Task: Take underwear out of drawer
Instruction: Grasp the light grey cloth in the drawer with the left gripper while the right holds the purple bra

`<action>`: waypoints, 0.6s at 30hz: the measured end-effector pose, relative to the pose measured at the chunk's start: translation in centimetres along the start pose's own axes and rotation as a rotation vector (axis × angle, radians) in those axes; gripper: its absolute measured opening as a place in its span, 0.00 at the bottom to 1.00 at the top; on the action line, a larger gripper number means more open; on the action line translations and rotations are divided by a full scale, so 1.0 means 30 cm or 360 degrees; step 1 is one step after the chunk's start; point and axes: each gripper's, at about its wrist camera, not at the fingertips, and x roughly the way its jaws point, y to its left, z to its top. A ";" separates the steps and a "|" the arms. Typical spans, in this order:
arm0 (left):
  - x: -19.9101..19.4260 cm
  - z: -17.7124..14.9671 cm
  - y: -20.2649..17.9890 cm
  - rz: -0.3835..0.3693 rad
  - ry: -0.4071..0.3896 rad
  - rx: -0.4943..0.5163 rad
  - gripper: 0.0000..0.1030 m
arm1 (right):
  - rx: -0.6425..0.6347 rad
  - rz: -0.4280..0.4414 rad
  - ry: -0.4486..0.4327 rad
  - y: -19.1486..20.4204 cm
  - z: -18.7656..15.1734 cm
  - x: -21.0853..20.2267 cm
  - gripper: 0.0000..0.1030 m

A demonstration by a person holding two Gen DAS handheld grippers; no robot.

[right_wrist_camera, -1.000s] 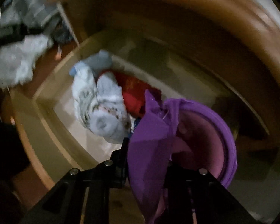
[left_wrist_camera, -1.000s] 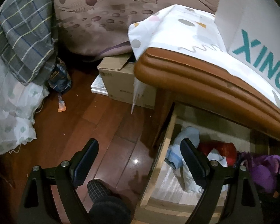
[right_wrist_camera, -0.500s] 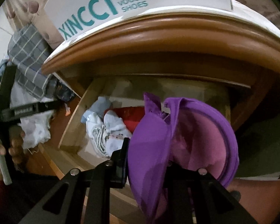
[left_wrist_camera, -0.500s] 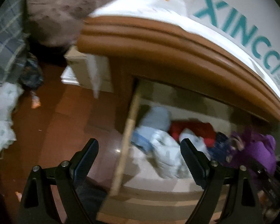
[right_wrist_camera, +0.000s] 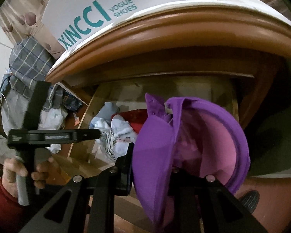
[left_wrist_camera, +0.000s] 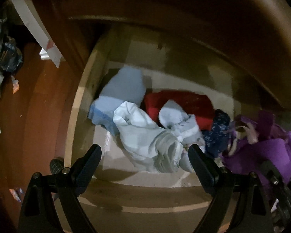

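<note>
Purple bra pinched, pale bundle below the other gripper

Wooden drawer (left_wrist_camera: 81,104) stands pulled out in the left wrist view. The left gripper (left_wrist_camera: 144,160) is spread wide, pointing steeply down above a pale blue-white underwear bundle (left_wrist_camera: 145,136), not touching it. Red cloth (left_wrist_camera: 184,104) lies behind the bundle.

Right wrist view: the right gripper (right_wrist_camera: 151,167) is pressed together on a purple bra (right_wrist_camera: 161,155), held up in front of the drawer. A hand (right_wrist_camera: 19,172) holds the left gripper's handle.
</note>
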 end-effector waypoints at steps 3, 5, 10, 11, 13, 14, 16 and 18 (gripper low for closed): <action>0.034 0.008 0.003 0.0000 0.0049 -0.0054 0.86 | 0.0029 -0.0001 0.0001 -0.021 0.001 -0.008 0.17; 0.059 0.014 0.014 0.0010 0.0079 -0.0123 0.86 | 0.0044 -0.0004 -0.0001 -0.031 0.002 -0.011 0.17; 0.086 0.031 0.020 0.0037 0.0121 -0.0188 0.84 | 0.0044 -0.0002 0.0015 -0.032 0.003 -0.011 0.17; 0.097 0.035 0.018 0.0050 0.0137 -0.0194 0.84 | 0.0044 -0.0001 0.0019 -0.031 0.004 -0.012 0.17; 0.115 0.044 0.012 0.0026 0.0159 -0.0225 0.77 | 0.0045 0.0003 0.0025 -0.029 0.005 -0.011 0.17; 0.126 0.045 0.009 -0.0002 0.0173 -0.0238 0.67 | 0.0042 0.0003 0.0024 -0.028 0.005 -0.013 0.17; 0.138 0.043 0.006 0.0014 0.0181 -0.0241 0.56 | 0.0041 0.0002 0.0031 -0.029 0.006 -0.012 0.17; 0.127 0.043 0.007 0.0011 0.0157 -0.0218 0.45 | 0.0048 0.0001 0.0031 -0.033 0.006 -0.012 0.17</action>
